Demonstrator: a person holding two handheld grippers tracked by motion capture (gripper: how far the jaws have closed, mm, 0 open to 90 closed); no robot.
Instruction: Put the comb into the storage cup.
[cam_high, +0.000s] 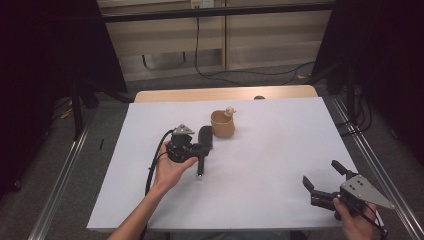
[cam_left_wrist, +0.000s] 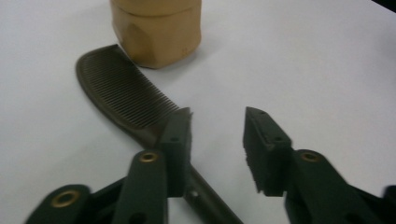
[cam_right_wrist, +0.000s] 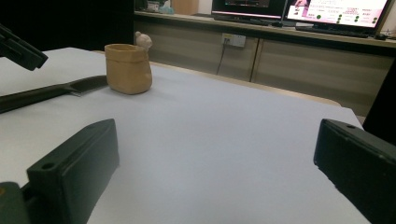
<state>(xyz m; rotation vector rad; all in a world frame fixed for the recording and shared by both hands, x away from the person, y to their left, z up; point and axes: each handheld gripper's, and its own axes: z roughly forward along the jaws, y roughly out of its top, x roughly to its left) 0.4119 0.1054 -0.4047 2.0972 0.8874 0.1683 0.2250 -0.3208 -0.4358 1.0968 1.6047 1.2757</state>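
Note:
A dark comb lies flat on the white table, teeth end toward a tan cup. The cup carries a small pale figure on its rim. My left gripper is low over the comb where head meets handle. In the left gripper view the comb runs under the left jaw, and the left gripper stands open with bare table in the gap; the cup is just beyond. My right gripper is wide open near the front right corner, holding nothing. From the right gripper, cup and comb lie far left.
The table's wooden far edge shows beyond the white sheet. Metal rails run along both sides of the table. Cables lie on the floor behind, before a low cabinet.

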